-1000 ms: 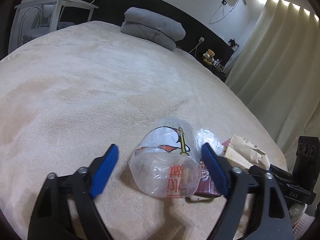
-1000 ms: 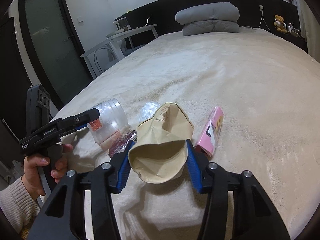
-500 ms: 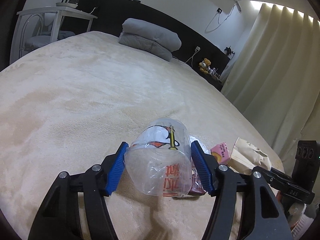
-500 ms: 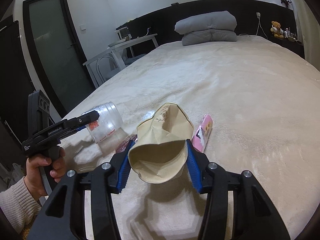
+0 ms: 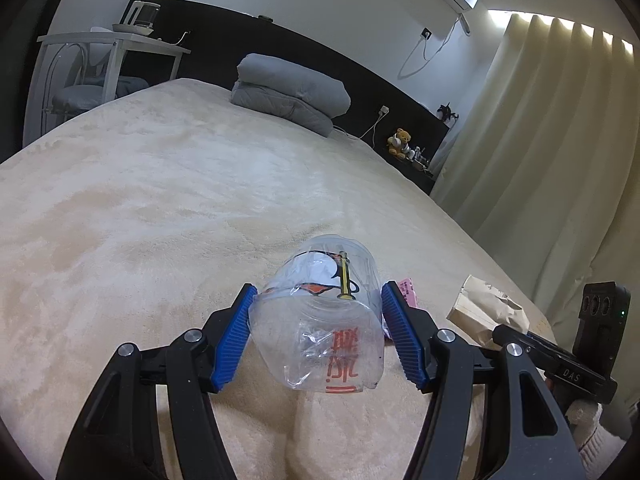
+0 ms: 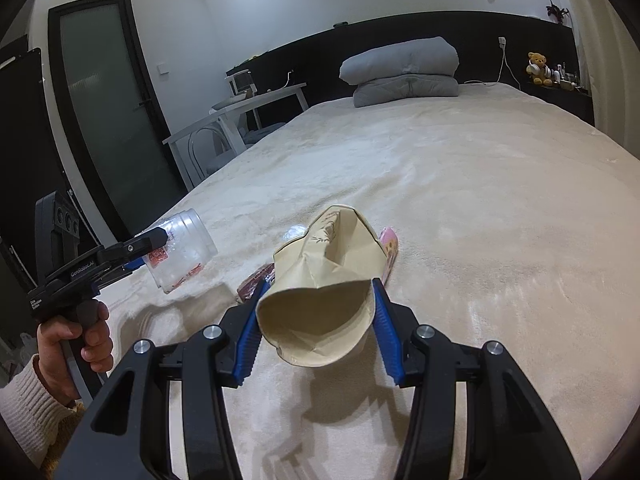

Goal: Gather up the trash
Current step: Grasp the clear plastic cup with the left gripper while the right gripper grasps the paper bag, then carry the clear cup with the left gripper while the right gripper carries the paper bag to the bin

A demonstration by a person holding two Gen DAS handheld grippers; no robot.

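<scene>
Both tongs are already loaded, the left gripper (image 5: 316, 336) pinched onto the crumpled clear plastic cup (image 5: 322, 320) and the right gripper (image 6: 316, 328) squeezing the open paper bag (image 6: 324, 292), each lifted just above the bed (image 6: 460, 200), probably so both go to the bin together.

Cup (image 5: 320, 328): clear thin plastic, glossy, crumpled, printed. Bag (image 6: 324, 296): tan paper, matt, creased. Bed cover (image 5: 160, 220): cream plush cloth, soft nap. Gripper pads (image 5: 234, 340): blue ribbed rubber-like plastic; arms matt black plastic. Carton (image 6: 389, 254): pink, smooth.
</scene>
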